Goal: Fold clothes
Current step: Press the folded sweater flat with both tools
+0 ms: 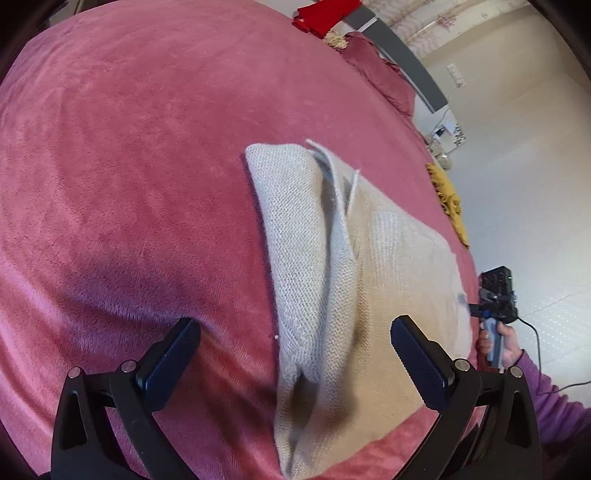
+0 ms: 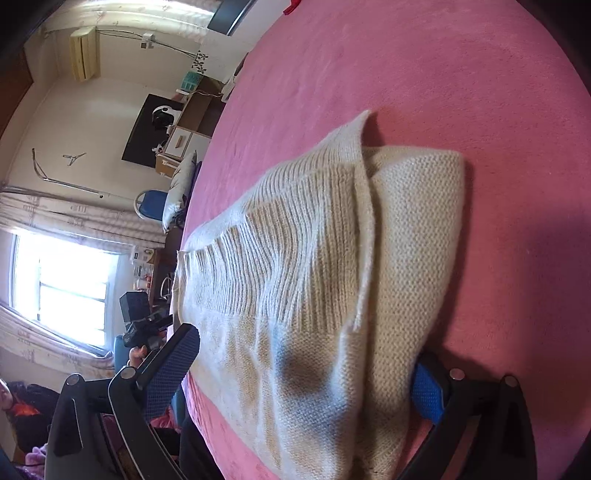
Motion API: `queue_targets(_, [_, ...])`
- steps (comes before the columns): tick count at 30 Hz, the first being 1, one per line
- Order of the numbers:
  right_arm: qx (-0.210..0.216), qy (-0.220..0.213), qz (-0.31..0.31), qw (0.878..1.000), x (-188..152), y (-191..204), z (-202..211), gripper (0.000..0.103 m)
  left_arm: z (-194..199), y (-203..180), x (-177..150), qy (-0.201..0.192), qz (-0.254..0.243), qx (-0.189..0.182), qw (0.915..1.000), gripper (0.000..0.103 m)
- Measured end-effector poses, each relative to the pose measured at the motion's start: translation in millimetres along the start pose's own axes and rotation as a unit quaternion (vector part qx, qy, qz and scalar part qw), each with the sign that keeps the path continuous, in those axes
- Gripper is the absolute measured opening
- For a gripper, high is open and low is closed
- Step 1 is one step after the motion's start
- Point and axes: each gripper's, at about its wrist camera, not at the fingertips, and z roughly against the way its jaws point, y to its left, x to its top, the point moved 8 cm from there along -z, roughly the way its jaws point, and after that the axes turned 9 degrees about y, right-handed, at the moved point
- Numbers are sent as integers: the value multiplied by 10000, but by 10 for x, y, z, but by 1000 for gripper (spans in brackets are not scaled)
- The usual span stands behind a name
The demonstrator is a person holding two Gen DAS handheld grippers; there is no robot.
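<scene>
Cream knitted sweater (image 1: pixel 332 266), one only, lies partly folded on the pink bedspread (image 1: pixel 129 166), a side flap turned over its middle. Two grippers work here. In the left wrist view the left gripper (image 1: pixel 295 354) hangs over the near edge of the knit with both jaws spread wide, nothing pinched. The right gripper (image 2: pixel 306 369) also stands wide, its two blue pads either side of the garment's near end without squeezing it. One red garment (image 1: pixel 321 16) and one mustard cloth (image 1: pixel 448 203) lie far off at the bed's edges.
</scene>
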Motion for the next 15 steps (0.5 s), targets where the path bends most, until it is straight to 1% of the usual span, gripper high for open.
queue_targets(2, [34, 10, 3, 10000, 2, -4, -3, 103, 32, 22, -28, 0, 11, -162, 9999, 103])
queue_targets(3, [52, 15, 4, 10000, 3, -7, -4, 103, 50, 11, -29, -3, 27, -310, 9995, 103])
queue_targets(5, [41, 33, 21, 10000, -2, -2, 0, 103, 81, -70, 19, -51, 16, -660, 9978, 103])
queue_targets(7, [25, 61, 30, 10000, -3, -1, -2, 103, 149, -191, 66, -170, -66, -1093, 9938, 103])
queue_targets(8, [14, 79, 31, 10000, -2, -2, -6, 103, 145, -234, 82, -144, -82, -1266, 9918, 103])
queue_targets(9, [4, 98, 32, 9999, 0, -3, -11, 103, 79, -253, 115, -54, -82, -1286, 9917, 103])
queue_targets(12, [-10, 143, 25, 9999, 8, -14, -16, 103, -188, -150, 154, 408, -7, -871, 9954, 103])
queue_targets(13, [-16, 140, 31, 9999, 5, -17, -14, 103, -240, -136, 164, 472, 11, -844, 9953, 103])
queue_targets(15, [-43, 135, 58, 9999, -3, -23, -11, 103, -303, -135, 185, 497, 38, -927, 9944, 103])
